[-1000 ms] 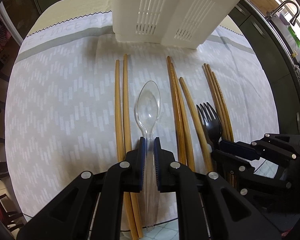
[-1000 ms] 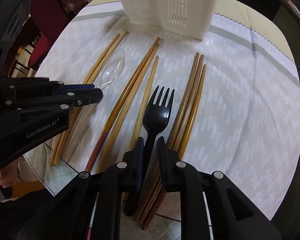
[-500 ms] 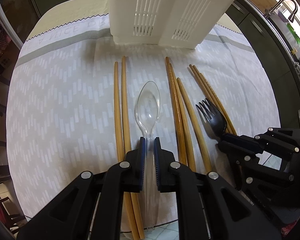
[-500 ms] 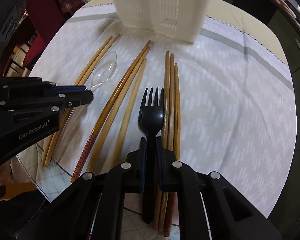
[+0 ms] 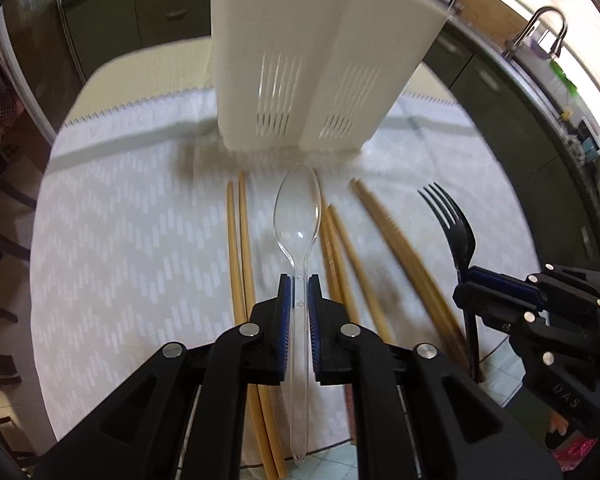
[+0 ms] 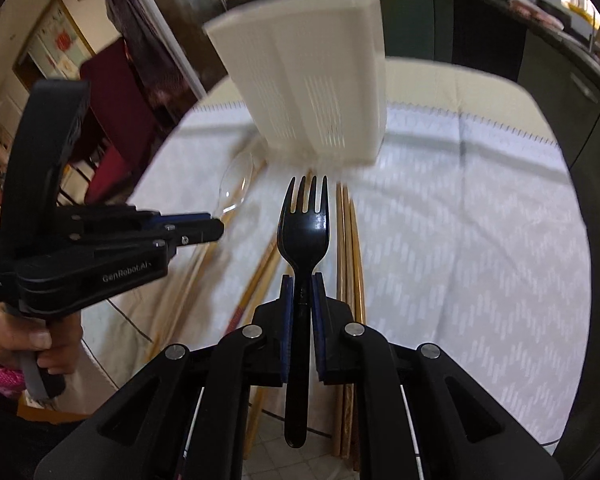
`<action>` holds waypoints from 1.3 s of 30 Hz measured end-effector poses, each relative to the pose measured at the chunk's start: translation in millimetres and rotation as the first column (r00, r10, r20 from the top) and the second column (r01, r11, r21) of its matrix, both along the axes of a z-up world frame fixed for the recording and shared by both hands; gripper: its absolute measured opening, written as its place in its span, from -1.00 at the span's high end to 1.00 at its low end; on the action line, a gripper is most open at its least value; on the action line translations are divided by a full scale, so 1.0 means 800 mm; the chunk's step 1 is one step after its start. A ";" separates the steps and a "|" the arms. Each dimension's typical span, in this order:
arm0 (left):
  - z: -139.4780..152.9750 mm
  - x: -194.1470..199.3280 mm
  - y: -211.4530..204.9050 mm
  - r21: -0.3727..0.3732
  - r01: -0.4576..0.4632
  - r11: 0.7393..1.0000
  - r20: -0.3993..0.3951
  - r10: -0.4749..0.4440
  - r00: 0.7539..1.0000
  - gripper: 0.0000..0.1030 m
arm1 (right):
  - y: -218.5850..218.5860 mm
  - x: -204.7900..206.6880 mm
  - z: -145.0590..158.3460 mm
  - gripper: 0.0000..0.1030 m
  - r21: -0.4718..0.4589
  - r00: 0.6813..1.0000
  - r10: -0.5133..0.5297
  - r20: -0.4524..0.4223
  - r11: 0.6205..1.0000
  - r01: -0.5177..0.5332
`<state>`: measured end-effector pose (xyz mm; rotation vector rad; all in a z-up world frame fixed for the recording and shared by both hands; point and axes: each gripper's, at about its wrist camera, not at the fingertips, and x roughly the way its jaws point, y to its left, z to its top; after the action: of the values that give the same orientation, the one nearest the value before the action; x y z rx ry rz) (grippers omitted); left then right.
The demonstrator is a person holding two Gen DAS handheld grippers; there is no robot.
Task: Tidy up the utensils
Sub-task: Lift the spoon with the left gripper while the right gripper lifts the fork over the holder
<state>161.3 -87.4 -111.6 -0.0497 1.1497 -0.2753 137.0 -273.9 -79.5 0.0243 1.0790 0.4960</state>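
Note:
My left gripper [image 5: 299, 286] is shut on the handle of a clear plastic spoon [image 5: 297, 208], held off the cloth with its bowl pointing at the white slotted utensil holder [image 5: 316, 64]. At the right of that view my right gripper [image 5: 465, 274] grips a black fork [image 5: 454, 224]. In the right wrist view the right gripper [image 6: 302, 286] is shut on the black fork [image 6: 305, 220], tines toward the holder [image 6: 312, 80]. The left gripper [image 6: 216, 228] with the spoon [image 6: 238, 184] is at the left there.
Several wooden chopsticks [image 5: 240, 248] [image 6: 350, 240] lie in pairs on the patterned white cloth [image 5: 132, 240] in front of the holder. A hand [image 6: 40, 344] grasps the left gripper's handle. Dark cabinets [image 5: 520, 128] and a sink tap [image 5: 540, 28] lie beyond the table edge.
Both grippers have risen off the cloth, lifting the spoon and the fork, and tilted up toward the holder. The right jaws went from loosely around the fork's handle to shut on it.

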 end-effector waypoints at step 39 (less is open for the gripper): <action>0.152 0.119 0.011 -0.130 -0.071 0.989 0.690 0.142 0.710 0.83 | -0.025 0.031 0.147 0.81 0.213 0.934 -0.138 0.329 0.975 0.069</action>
<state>256.2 -78.9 9.7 -0.0865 0.3636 -0.2138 162.0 -294.1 38.2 0.1647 0.6798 0.4897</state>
